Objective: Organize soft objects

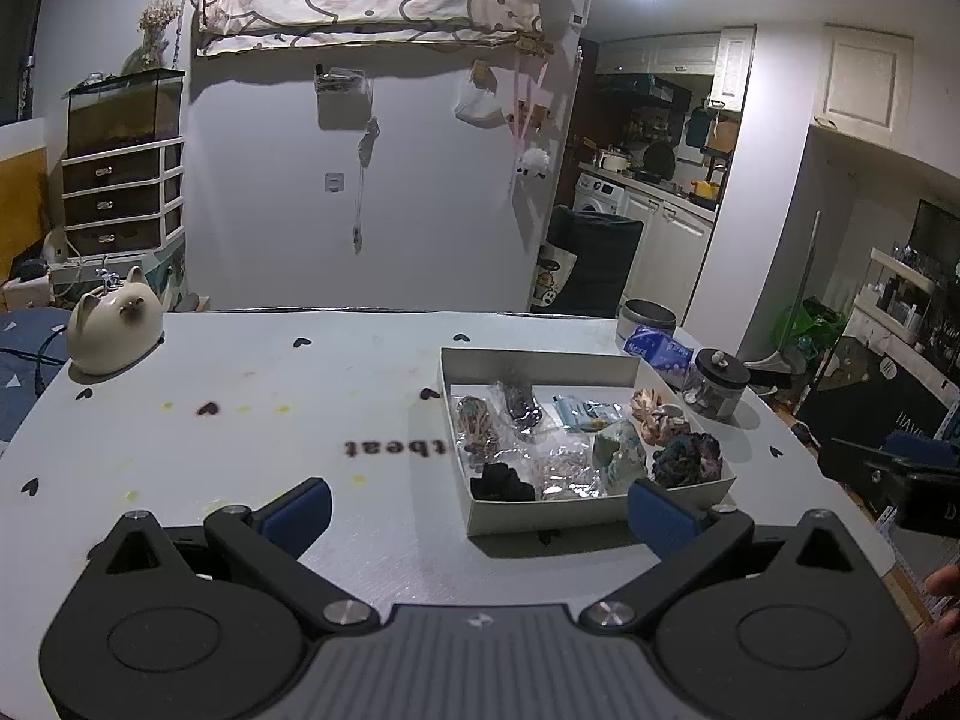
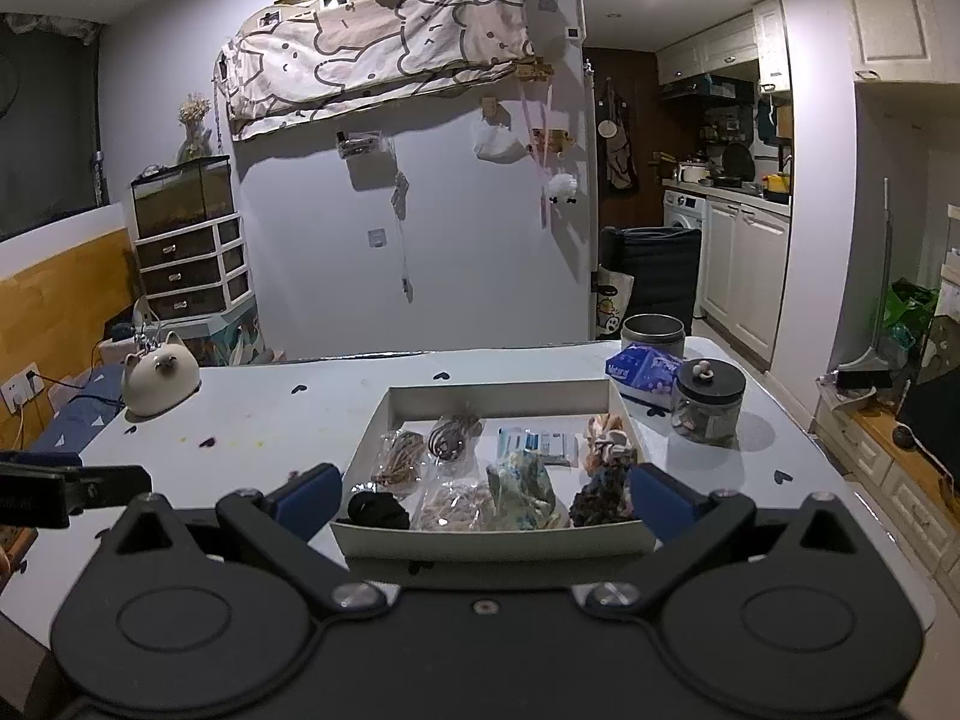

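Both hand-held grippers are hovering over the counter (image 1: 252,372) with fingers spread apart, gripping nothing: left hand-held gripper (image 1: 480,507), right hand-held gripper (image 2: 483,498). Scrunchies (image 2: 379,510) are lying inside the white tray (image 2: 492,542), ahead of right hand-held gripper.

Spread tongs (image 2: 480,501) facing filled tray (image 2: 492,540)
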The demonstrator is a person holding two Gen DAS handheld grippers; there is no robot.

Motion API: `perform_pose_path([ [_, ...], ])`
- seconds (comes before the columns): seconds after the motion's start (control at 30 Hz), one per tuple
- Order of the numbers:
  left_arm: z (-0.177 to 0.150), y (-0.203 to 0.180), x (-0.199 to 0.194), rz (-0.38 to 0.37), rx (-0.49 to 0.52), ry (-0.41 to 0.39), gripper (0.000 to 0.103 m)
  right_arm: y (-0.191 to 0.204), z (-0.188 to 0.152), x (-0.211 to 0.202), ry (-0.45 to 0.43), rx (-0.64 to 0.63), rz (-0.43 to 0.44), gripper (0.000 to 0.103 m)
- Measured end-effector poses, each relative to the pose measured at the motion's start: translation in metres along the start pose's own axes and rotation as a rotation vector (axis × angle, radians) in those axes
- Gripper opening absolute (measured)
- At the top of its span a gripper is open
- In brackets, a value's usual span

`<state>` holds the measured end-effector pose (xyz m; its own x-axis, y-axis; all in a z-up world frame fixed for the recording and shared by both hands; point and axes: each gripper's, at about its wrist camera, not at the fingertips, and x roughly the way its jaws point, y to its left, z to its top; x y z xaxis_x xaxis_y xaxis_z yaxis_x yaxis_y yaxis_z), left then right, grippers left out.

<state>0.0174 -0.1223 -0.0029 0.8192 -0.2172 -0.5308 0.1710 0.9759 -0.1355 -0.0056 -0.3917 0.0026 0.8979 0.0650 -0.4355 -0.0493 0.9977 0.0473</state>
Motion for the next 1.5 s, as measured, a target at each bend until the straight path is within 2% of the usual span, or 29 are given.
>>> perform_pose_path([
  [0.67, -0.007, 0.007, -0.009, 0.037, -0.004, 0.010, 0.103, 0.009, -0.007, -0.001, 0.012, -0.014, 0.029, 0.103],
  [1.5, -0.006, 0.007, -0.010, 0.039, -0.005, 0.009, 0.103, 0.017, -0.007, 0.000, 0.013, -0.021, 0.050, 0.103],
])
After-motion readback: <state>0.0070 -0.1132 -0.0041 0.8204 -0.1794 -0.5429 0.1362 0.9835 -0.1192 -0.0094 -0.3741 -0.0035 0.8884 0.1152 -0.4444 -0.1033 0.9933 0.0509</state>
